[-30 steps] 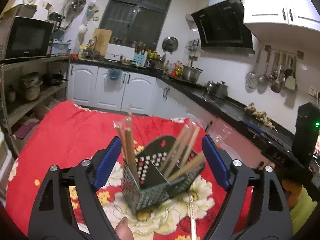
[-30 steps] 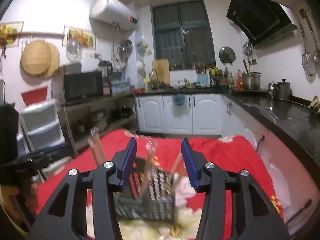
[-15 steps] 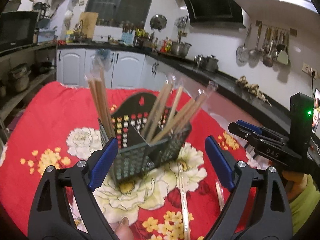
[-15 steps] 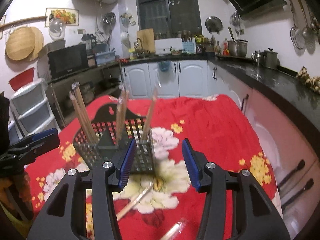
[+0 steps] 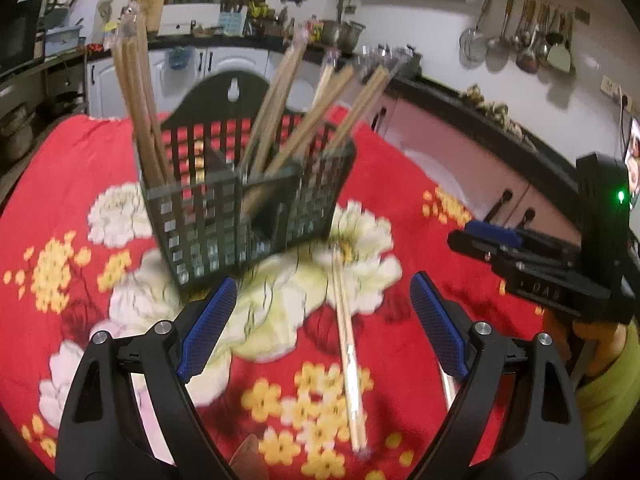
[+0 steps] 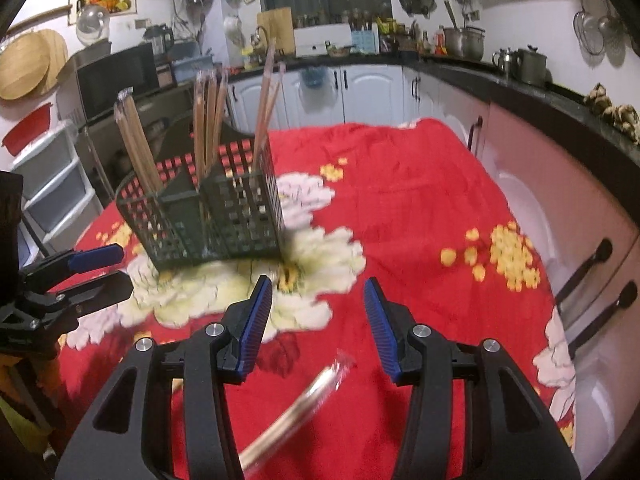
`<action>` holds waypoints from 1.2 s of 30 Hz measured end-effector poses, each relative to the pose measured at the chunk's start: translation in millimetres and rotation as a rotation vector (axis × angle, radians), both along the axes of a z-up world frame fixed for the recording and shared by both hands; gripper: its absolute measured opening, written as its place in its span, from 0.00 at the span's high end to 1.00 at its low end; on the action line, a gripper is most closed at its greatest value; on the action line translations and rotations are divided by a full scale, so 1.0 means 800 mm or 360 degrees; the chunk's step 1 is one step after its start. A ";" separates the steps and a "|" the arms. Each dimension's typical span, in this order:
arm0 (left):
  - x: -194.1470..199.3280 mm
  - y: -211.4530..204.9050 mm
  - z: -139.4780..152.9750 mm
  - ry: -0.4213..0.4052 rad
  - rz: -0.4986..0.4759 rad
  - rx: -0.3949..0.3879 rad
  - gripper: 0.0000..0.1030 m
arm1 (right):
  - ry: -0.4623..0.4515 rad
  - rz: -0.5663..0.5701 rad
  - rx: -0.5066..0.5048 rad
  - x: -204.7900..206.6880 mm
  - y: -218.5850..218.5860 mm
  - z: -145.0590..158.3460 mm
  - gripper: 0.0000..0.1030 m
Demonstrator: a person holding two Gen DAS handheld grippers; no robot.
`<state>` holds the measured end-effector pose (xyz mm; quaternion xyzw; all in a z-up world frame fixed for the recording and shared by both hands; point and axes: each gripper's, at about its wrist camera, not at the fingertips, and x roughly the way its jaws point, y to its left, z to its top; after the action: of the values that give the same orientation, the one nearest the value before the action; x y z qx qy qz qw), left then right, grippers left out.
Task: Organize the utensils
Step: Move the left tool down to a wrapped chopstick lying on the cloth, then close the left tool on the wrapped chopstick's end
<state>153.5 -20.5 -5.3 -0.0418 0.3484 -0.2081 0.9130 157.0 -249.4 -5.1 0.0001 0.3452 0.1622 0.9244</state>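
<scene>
The left gripper (image 5: 320, 312) hangs with its jaws spread wide and nothing between them; a wrapped pair of chopsticks (image 5: 348, 344) lies on the red flowered cloth (image 5: 400, 184) just ahead of it, and the dark utensil basket (image 5: 244, 208) stands beyond. The right gripper (image 6: 318, 320) is released too, empty, with another wrapped pair (image 6: 296, 404) lying below its jaws.

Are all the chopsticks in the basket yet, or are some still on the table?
Mostly done: many wrapped chopstick pairs already stand in the black basket. Nothing is in hand; the left tongs and right tongs are both open and empty. Left: one wrapped pair on the red cloth, and another under the right tongs.
</scene>
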 end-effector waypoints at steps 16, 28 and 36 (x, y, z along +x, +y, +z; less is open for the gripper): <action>-0.080 -0.014 -0.078 0.0306 -0.0280 0.0054 0.57 | 0.0470 -0.0051 0.0058 0.029 -0.005 -0.079 0.56; -0.074 -0.013 -0.087 0.0294 -0.0255 0.0143 0.91 | 0.0445 -0.0134 0.0136 0.039 -0.022 -0.081 0.93; -0.079 -0.002 -0.062 0.0232 -0.0225 0.0090 0.93 | 0.0248 -0.0082 0.0246 0.020 -0.024 -0.039 0.93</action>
<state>90.1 -21.9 -54.9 -0.0065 0.4217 -0.2584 0.8691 173.1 -268.3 -36.5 0.0927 0.4024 0.1641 0.8958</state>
